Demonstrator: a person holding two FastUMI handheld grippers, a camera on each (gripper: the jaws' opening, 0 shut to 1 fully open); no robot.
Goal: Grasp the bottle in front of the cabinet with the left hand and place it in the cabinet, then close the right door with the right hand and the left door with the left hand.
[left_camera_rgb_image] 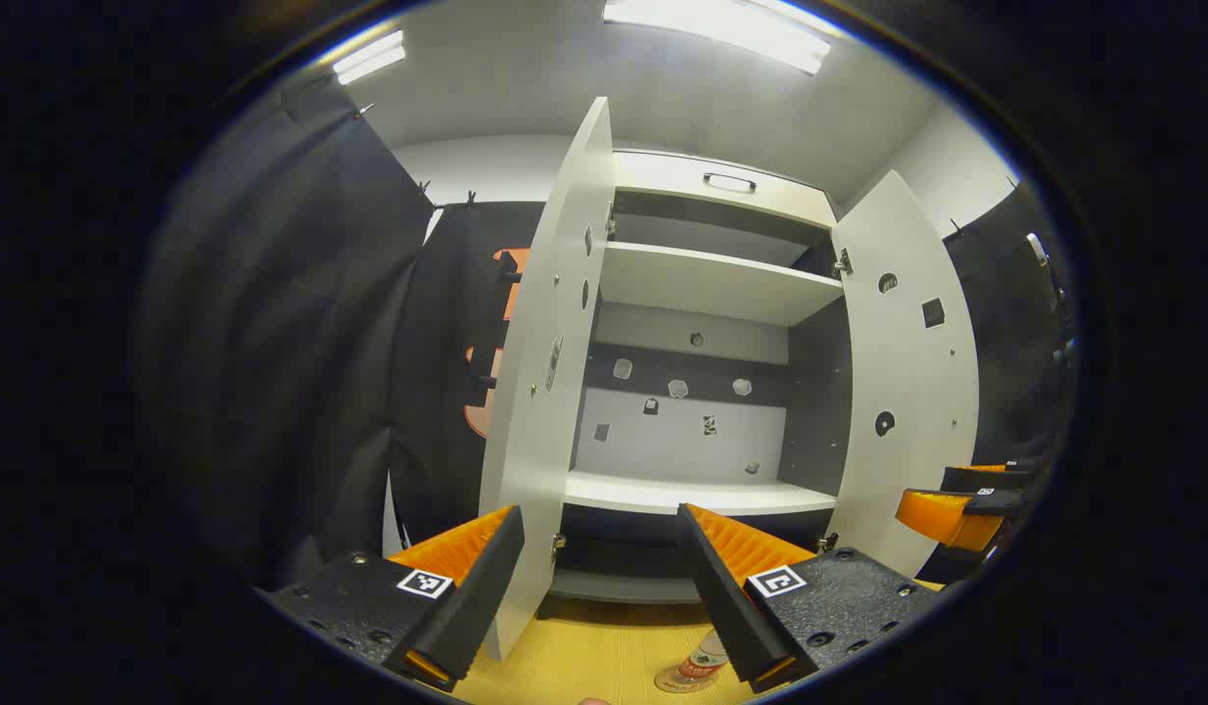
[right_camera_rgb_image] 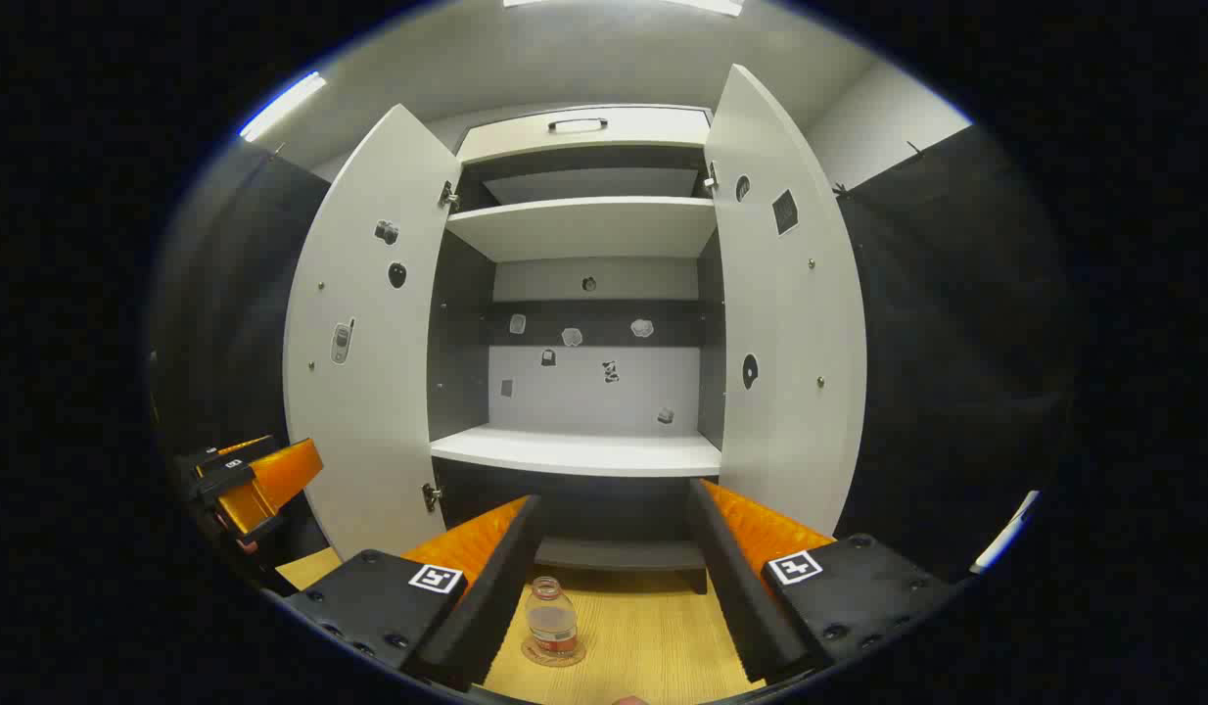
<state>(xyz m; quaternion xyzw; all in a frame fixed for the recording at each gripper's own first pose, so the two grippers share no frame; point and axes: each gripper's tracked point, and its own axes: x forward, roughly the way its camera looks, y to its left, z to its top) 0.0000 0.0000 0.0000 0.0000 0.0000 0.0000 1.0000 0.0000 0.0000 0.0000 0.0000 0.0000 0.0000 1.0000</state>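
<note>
Jaws of left gripper (left_camera_rgb_image: 596, 597) and right gripper (right_camera_rgb_image: 612, 587) spread wide, holding nothing. Just beyond, small clear plastic bottle (right_camera_rgb_image: 552, 620) with red label, upright on light wooden floor (right_camera_rgb_image: 653, 632) before tall white cabinet (right_camera_rgb_image: 580, 450). Farther back, both white doors swung open: left door (right_camera_rgb_image: 359, 392), right door (right_camera_rgb_image: 785, 343).

Matt white laminate cabinet (right_camera_rgb_image: 584, 446) with smooth doors, small metal hinges (right_camera_rgb_image: 448, 196) and a metal handle (right_camera_rgb_image: 578, 123), pale wood-grain counter (right_camera_rgb_image: 653, 636), clear glossy plastic bottle (right_camera_rgb_image: 552, 619), ribbed finger pads (left_camera_rgb_image: 751, 548), dull black cloth wall (left_camera_rgb_image: 271, 343).
</note>
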